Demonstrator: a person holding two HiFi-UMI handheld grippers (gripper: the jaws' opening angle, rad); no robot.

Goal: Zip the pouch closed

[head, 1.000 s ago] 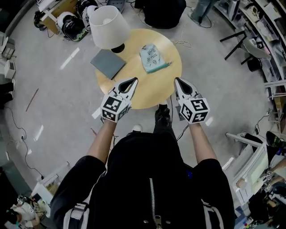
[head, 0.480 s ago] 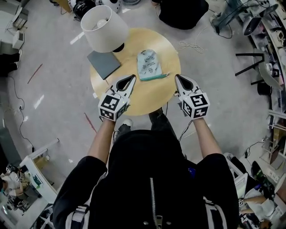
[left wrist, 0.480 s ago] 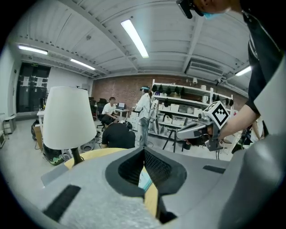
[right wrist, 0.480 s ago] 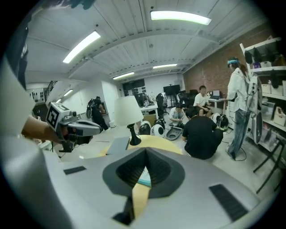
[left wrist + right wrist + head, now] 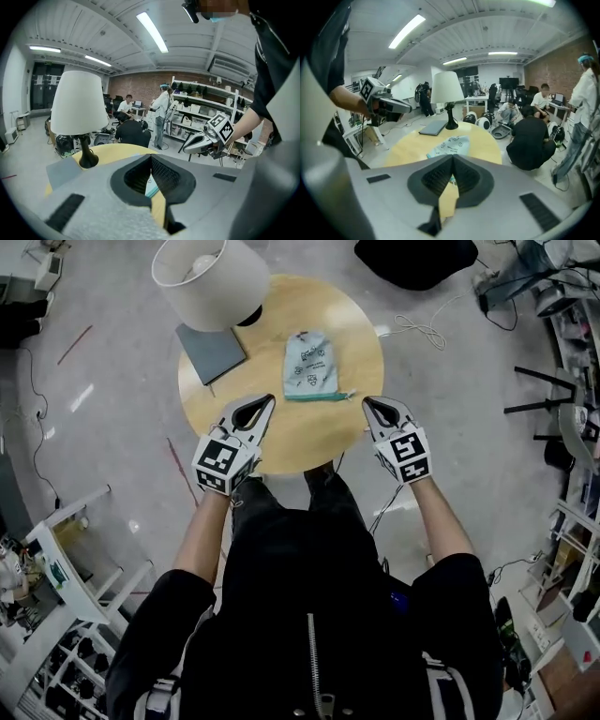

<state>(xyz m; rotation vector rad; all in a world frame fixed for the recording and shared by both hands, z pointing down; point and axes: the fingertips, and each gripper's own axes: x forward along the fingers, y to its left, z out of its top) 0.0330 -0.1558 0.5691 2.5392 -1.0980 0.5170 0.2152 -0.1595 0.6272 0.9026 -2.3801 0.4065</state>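
Left tongs and right tongs, both closed and empty, probably needed opening before pinning the pouch and pulling its zip.

Room is bright, with even cool white light from the ceiling tube lights. Pale glare streaks show on the grey floor. Shadows are faint and soft, with only a small dark patch under the lamp shade on the table. There is heavy fisheye everywhere and lines bow at the edges. Both gripper views have black vignetted corners. The left tool and right tool sit close to the lens and look soft and grainy. The background is sharper. The head view is fairly crisp.
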